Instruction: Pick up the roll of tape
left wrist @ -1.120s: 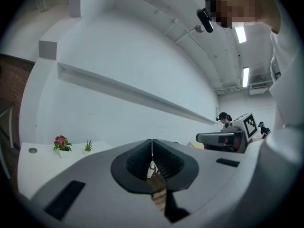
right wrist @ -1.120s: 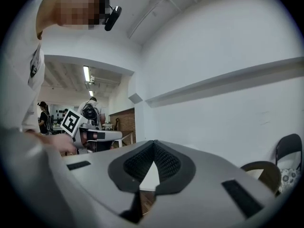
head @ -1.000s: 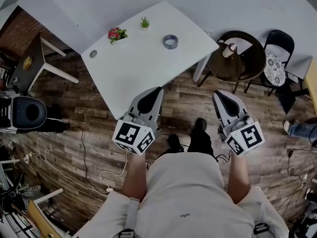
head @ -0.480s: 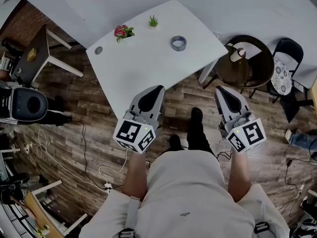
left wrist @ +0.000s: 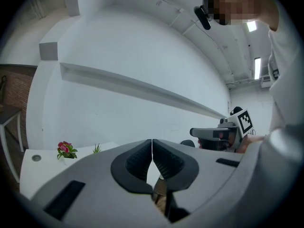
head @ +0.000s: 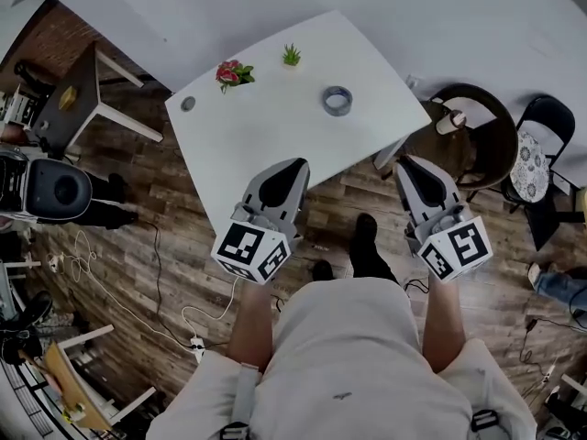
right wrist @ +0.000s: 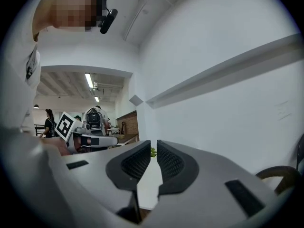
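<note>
**Head view: tape lies on the far part of the table, both grippers empty**

The wooden floor [head: 138,246] fills the lower scene, and a white table [head: 266,154] stands at an angle over it. The left gripper [head: 292,164] hangs at the table's near edge, its jaws pressed together with nothing between them. The right gripper [head: 409,161] is just beside the table's right edge. Its jaws have just been opening and stand a narrow slit apart, with nothing between them. The roll of tape [head: 337,100] lies flat on the table's far right part, well apart from both grippers. A bunch of pink flowers [head: 233,72] and a smaller green plant [head: 291,56] stand near the far edge.
</note>
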Demonstrator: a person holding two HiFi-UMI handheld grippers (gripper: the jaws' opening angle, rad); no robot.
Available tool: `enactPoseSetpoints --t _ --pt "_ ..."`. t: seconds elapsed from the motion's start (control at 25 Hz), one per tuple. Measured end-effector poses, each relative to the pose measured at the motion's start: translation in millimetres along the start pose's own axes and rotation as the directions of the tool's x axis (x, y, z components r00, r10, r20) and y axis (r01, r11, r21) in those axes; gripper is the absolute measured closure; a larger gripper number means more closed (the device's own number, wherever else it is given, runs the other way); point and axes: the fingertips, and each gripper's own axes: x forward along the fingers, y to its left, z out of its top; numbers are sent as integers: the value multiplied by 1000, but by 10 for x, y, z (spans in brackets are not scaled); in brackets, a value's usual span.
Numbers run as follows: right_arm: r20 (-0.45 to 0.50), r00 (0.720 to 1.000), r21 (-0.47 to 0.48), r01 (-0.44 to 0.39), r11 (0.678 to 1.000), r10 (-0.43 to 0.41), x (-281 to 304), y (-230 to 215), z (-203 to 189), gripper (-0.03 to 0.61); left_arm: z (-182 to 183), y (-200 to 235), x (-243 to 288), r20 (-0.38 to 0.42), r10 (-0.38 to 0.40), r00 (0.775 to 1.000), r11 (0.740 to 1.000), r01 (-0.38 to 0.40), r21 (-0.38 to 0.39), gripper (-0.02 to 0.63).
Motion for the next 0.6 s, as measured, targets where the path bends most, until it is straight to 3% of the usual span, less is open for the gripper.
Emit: enactPoseSetpoints --t 0.32,0.6 --pt "-14 995 -4 -99 995 99 284 -370 36 465 74 83 397 0 69 998 998 -69 1 592" --pt "-27 984 -9 -175 984 175 472 -710 57 448 93 101 726 -5 138 990 990 -139 -3 592"
